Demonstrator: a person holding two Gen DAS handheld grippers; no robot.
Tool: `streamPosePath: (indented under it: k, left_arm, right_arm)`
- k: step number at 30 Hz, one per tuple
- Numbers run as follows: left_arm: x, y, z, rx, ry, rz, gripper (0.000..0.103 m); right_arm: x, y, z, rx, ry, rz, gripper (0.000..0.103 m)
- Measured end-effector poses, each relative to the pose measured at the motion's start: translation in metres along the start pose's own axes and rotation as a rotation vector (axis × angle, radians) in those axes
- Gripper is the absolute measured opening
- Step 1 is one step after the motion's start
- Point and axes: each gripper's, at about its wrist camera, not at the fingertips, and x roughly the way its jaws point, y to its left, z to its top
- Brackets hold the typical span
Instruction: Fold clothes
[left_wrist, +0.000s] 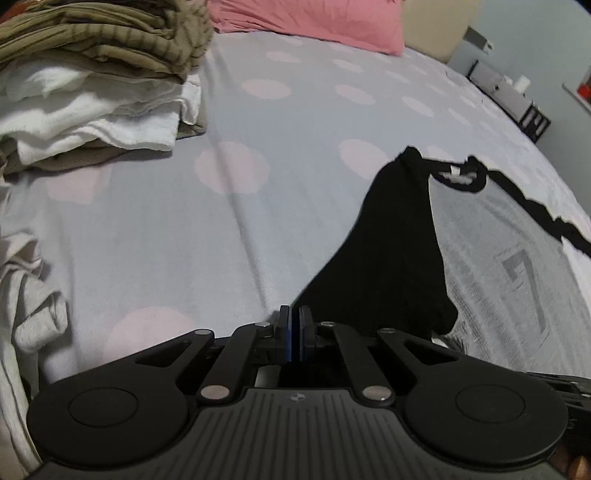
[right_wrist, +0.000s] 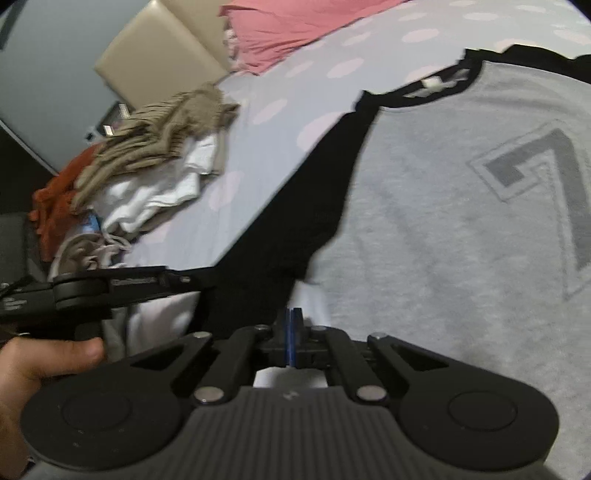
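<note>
Lying across the right of both frames on the dotted bed (left_wrist: 295, 155), your grey shirt (right_wrist: 443, 229) spreads flat; left tongs (left_wrist: 294, 325) and right tongs (right_wrist: 291, 321) are closed, whether pinching cloth I cannot tell.

Both hand-held grippers (left_wrist: 294, 319) (right_wrist: 291, 321) fully closed

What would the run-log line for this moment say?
stage: fold start | left gripper: shut at black sleeve edge | right gripper: shut at grey shirt hem | bed: shirt flat
</note>
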Motion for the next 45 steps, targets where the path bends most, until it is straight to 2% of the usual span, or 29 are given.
streamPosePath:
  k: [2,4,5,7,12,13,14,16,22,25,26,29,31,33,37,39,42,45]
  left_arm:
    - [-0.001,-0.001,-0.001,0.012,-0.004,-0.008,0.003]
    - [-0.004,-0.002,-0.002,0.012,-0.012,-0.01,0.006]
    - [-0.006,-0.002,-0.003,0.007,-0.014,-0.011,0.009]
    - [-0.008,-0.001,-0.005,0.0,-0.01,-0.008,0.011]
    - [-0.01,-0.002,-0.008,-0.007,-0.004,0.001,0.013]
    - [-0.011,-0.002,-0.008,-0.011,-0.007,-0.001,0.013]
    - [-0.013,-0.002,-0.008,-0.014,-0.013,-0.002,0.013]
    - [-0.019,-0.003,-0.01,-0.016,-0.026,-0.006,0.014]
    - [-0.055,-0.014,-0.031,0.047,-0.074,-0.005,0.014]
    - [-0.088,-0.015,-0.056,0.045,-0.116,-0.016,0.014]
    - [-0.101,-0.013,-0.067,0.031,-0.13,-0.02,0.016]
    - [-0.137,-0.003,-0.111,-0.036,-0.164,0.001,0.02]
    - [-0.157,0.007,-0.144,-0.093,-0.172,0.062,0.022]
    - [-0.171,0.025,-0.175,-0.198,-0.163,0.1,0.022]
    - [-0.196,0.065,-0.225,-0.464,-0.194,0.147,0.022]
    - [-0.204,0.077,-0.239,-0.542,-0.221,0.142,0.022]
    - [-0.209,0.084,-0.252,-0.606,-0.223,0.129,0.022]
    - [-0.21,0.077,-0.255,-0.581,-0.221,0.108,0.022]
  right_arm:
    - [0.007,-0.004,-0.002,0.023,0.01,0.018,0.002]
    - [0.006,-0.005,0.0,0.047,0.002,0.048,0.01]
    - [0.004,-0.005,0.0,0.055,-0.006,0.059,0.026]
    - [0.0,-0.003,0.001,0.066,-0.022,0.076,0.042]
    - [0.01,0.008,-0.002,0.068,-0.001,0.073,0.043]
    - [0.012,0.012,-0.004,0.036,0.001,0.067,0.039]
    - [0.014,0.017,-0.006,-0.003,0.002,0.06,0.01]
    - [0.014,0.019,-0.008,-0.015,0.042,0.081,0.004]
    - [0.007,0.006,-0.02,0.064,0.091,0.126,0.004]
    - [0.006,0.004,-0.021,0.068,0.094,0.157,0.014]
    - [0.004,0.003,-0.021,0.072,0.093,0.169,0.024]
    - [-0.008,0.001,-0.026,0.068,0.082,0.193,0.034]
    - [-0.015,0.001,-0.032,0.054,0.088,0.209,0.035]
    - [-0.018,0.006,-0.044,0.039,0.116,0.241,0.036]
    - [-0.018,0.026,-0.08,0.008,0.203,0.314,0.036]
    - [-0.014,0.042,-0.1,-0.015,0.242,0.335,0.036]
    - [-0.012,0.061,-0.121,-0.033,0.27,0.361,0.036]
    - [-0.013,0.074,-0.131,-0.045,0.283,0.38,0.036]
